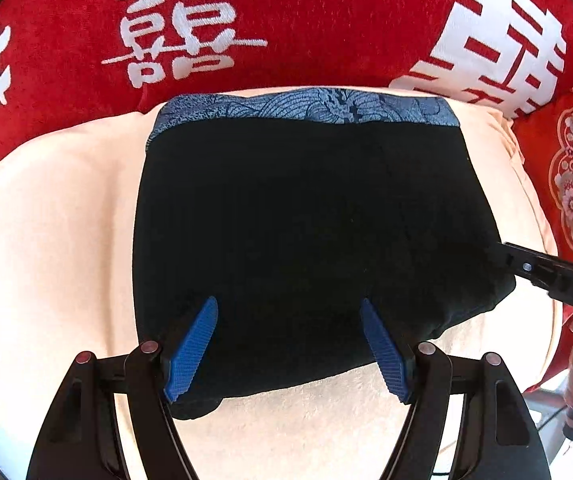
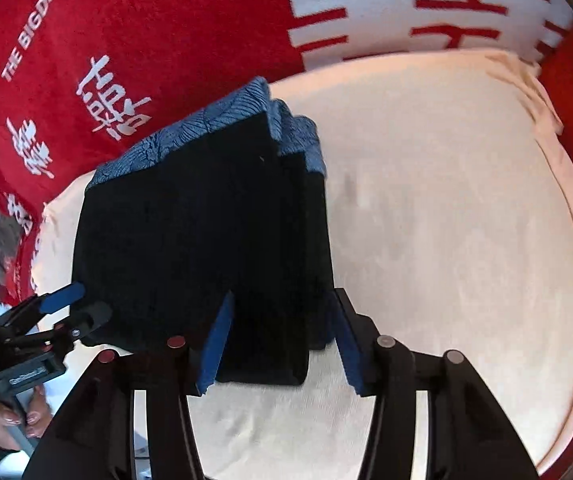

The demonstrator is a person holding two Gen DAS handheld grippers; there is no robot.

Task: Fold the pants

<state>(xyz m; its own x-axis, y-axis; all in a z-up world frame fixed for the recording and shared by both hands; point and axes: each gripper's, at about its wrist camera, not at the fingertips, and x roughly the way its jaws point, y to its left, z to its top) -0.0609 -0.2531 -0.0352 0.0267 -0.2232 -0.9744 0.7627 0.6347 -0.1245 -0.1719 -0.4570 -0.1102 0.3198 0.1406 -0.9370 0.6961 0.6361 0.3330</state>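
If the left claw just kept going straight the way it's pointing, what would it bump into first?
Most likely the folded black pants: the left claw points steeply down with its blue fingers open over them. Depth is hard to judge.

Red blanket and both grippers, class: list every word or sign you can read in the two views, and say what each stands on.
"THE BIGDA Y": white print on the red blanket, cut at the frame edge.
"囍": white double-happiness signs on the same blanket.
"DAS": white letters on the right gripper, cut off.
White label on the left gripper: too blurred to read.
The black pants: no text.
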